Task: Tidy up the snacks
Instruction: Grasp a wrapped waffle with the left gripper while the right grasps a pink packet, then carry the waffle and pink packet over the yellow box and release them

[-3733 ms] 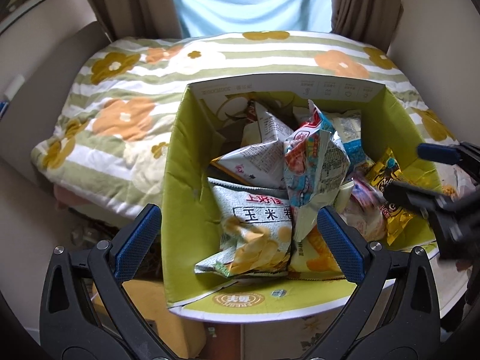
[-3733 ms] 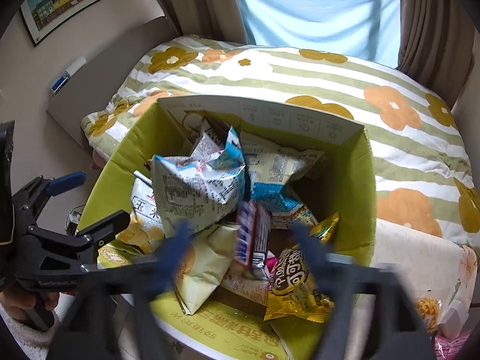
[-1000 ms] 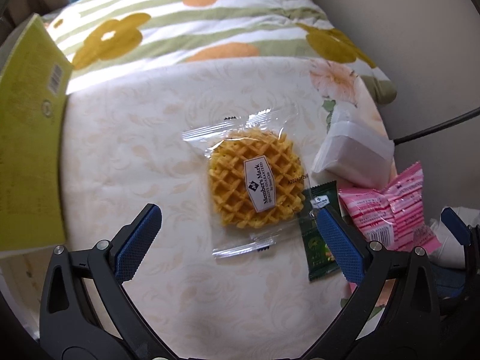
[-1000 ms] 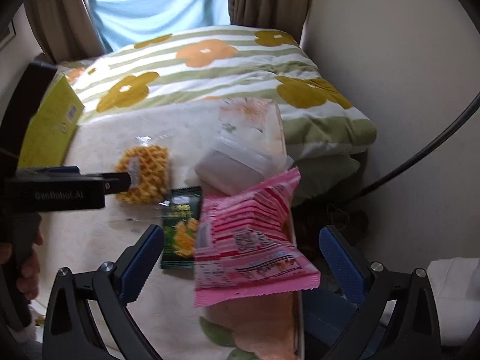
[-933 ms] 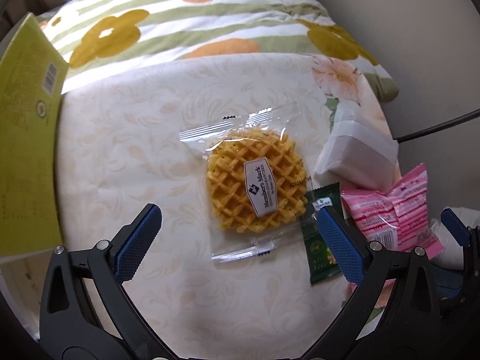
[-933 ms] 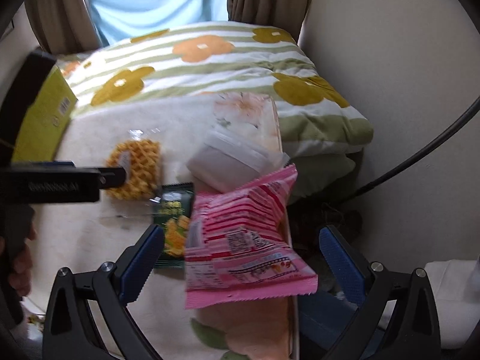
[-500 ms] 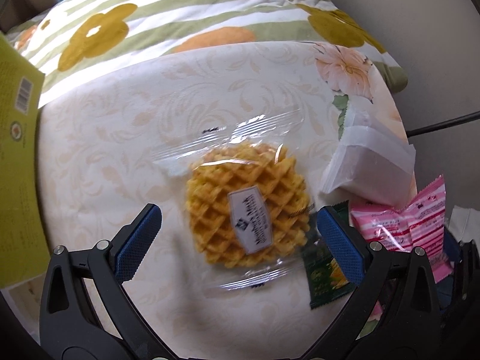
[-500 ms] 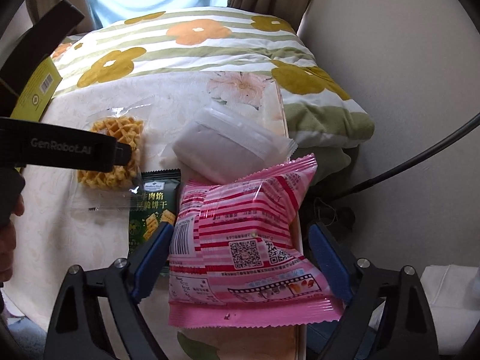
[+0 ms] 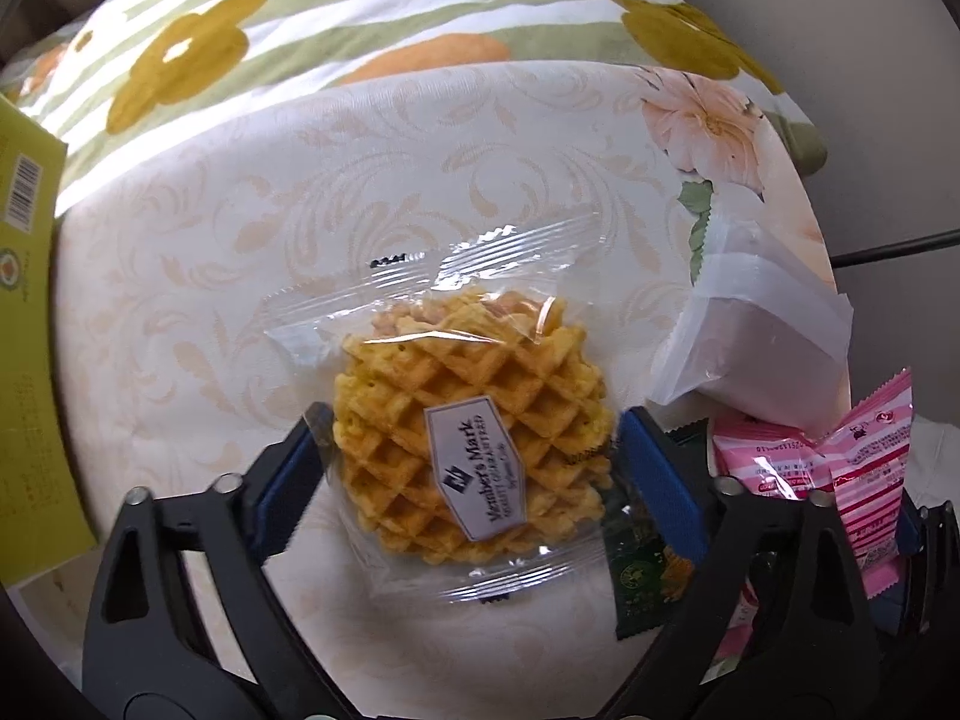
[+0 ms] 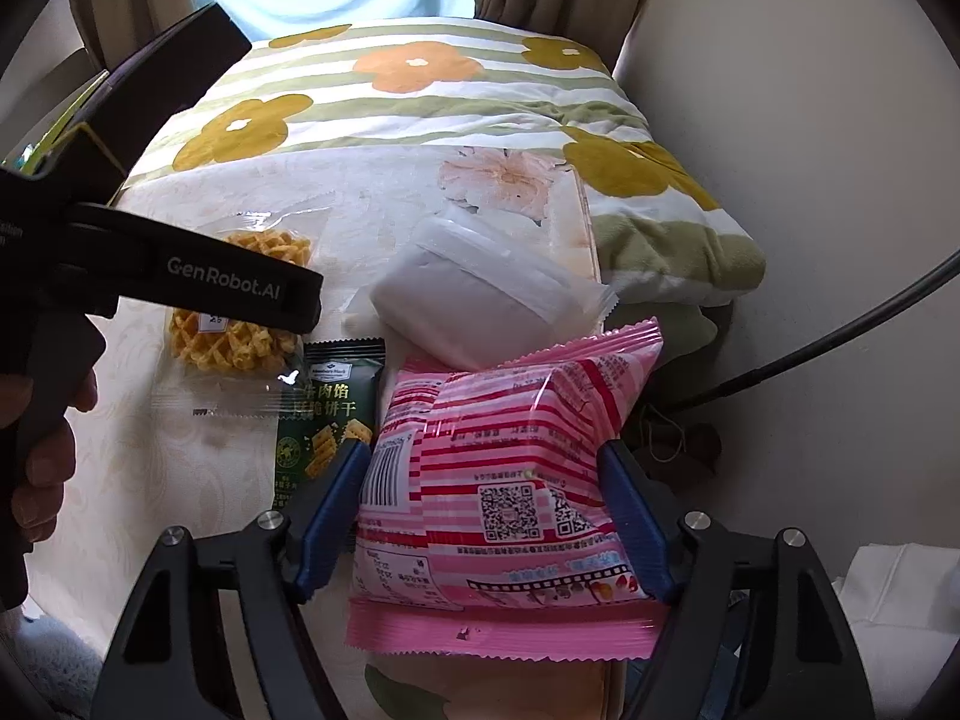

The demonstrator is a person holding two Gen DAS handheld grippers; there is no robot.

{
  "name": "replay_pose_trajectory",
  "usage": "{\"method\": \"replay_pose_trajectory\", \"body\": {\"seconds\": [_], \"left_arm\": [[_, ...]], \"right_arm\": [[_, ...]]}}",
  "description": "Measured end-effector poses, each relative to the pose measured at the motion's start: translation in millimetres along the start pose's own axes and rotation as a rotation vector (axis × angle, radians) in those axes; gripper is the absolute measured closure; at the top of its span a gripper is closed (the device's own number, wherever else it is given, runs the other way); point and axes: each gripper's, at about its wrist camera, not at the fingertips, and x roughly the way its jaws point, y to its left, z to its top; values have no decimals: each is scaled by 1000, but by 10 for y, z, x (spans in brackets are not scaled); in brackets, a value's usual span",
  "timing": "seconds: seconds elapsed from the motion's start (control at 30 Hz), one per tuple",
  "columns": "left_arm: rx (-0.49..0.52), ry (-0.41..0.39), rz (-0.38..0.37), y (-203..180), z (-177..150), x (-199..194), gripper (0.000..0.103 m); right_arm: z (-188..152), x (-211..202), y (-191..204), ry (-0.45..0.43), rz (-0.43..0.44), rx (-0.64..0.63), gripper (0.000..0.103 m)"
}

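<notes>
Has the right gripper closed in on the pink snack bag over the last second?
Yes. The right gripper now straddles the pink snack bag beside the green biscuit packet.

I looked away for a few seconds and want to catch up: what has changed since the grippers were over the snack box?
Both grippers left the box for the table. The left gripper has closed in around the waffle pack; the right gripper now straddles the pink bag. Neither looks lifted yet. In the last second the green cracker packet and white pouch have stayed put.

On my table I count four snack items: one clear-wrapped golden waffle, one dark green biscuit sachet, one pink striped foil packet, one white translucent wrapped pack. One yellow-green cardboard box. My two black blue-padded grippers: left gripper, right gripper.
</notes>
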Motion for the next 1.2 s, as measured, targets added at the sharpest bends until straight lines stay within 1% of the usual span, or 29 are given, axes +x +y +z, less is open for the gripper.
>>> {"method": "replay_pose_trajectory", "body": {"seconds": [0.03, 0.07, 0.13, 0.27, 0.37, 0.47, 0.6, 0.7, 0.8, 0.9, 1.1, 1.2], "left_arm": [[13, -3, 8, -14, -2, -6, 18], [19, -5, 15, -26, -12, -10, 19], [47, -4, 17, -36, -15, -12, 21], [64, -6, 9, -19, -30, -33, 25], [58, -10, 5, -1, -57, -56, 26], [34, -2, -19, 27, -97, -80, 26], [27, -5, -21, 41, -159, -120, 26], [20, -23, -27, 57, -205, -206, 26], [15, -52, -32, 68, -250, -343, 26], [-1, -88, -61, 92, -302, -533, 26], [-28, -216, -84, 159, -418, -1107, 26], [-58, -276, -79, 259, -476, -1436, 26]], "right_arm": [[1, 0, -1, -1, 2, -3, 30], [1, -1, -2, -2, 4, -5, 30], [0, 1, -6, -3, 7, -4, 30], [-4, 4, -13, -3, 12, -3, 32], [-6, 4, -21, -3, 17, -1, 34], [-19, -17, -39, -8, 24, 9, 36], [-53, -50, -81, -11, 47, 45, 36], [-73, -98, -98, -23, 58, 61, 36], [-88, -186, -114, -41, 70, 79, 36], [-80, -329, -132, -74, 78, 86, 37], [4, -693, -168, -161, 113, 80, 37], [90, -872, -163, -208, 137, 66, 37]]}}
